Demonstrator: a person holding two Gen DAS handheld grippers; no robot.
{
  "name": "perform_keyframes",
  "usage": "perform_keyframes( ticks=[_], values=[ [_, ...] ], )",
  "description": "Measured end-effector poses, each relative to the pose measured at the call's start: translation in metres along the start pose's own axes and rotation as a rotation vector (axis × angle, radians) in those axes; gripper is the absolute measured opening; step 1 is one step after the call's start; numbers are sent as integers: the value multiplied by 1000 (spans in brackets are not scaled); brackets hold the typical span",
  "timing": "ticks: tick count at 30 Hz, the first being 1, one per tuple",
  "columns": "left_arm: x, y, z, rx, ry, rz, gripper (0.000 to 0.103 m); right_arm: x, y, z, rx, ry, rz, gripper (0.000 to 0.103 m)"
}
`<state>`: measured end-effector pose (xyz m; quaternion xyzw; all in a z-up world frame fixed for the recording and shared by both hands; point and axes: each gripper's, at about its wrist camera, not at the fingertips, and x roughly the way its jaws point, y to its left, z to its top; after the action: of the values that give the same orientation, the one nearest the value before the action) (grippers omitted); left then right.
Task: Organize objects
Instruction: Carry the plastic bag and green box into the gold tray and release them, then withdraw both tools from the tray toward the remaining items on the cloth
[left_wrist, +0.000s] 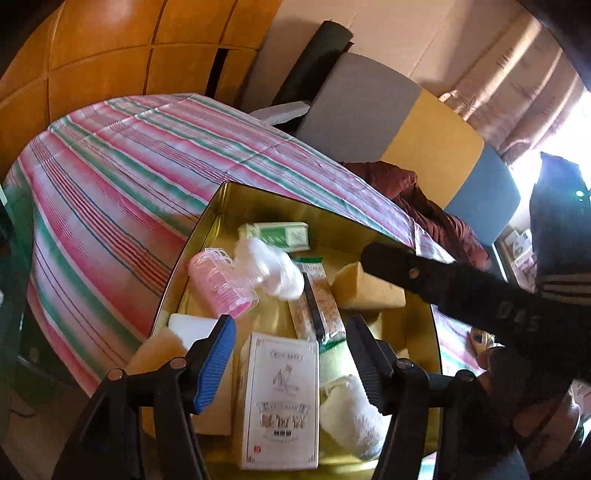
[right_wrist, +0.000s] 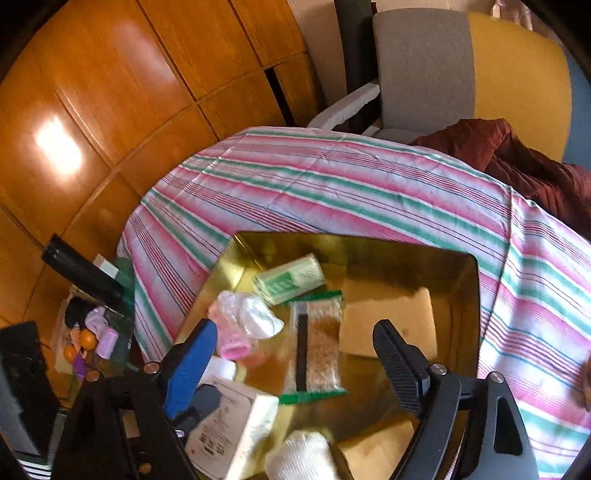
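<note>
The gold tin (left_wrist: 218, 206) is placed on the striped tablecloth (left_wrist: 110, 177). The white carton (left_wrist: 279, 400) is seen lying inside it, between the spread fingers of the left gripper (left_wrist: 291, 365), untouched. The right gripper (right_wrist: 295, 369) is likewise released, nothing grasped, above the snack packet (right_wrist: 317, 347).
</note>
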<state>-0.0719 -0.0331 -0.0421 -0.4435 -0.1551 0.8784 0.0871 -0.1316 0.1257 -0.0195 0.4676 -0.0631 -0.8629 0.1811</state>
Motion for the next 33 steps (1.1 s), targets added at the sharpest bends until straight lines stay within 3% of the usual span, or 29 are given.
perform_keyframes(
  ticks=[21, 33],
  values=[
    [-49, -35, -22, 219, -168, 151, 63, -40, -14, -51, 16, -79, -137, 94],
    [-52, -44, -30, 259, -181, 184, 63, -48, -20, -73, 7, -101, -208, 95]
  ],
)
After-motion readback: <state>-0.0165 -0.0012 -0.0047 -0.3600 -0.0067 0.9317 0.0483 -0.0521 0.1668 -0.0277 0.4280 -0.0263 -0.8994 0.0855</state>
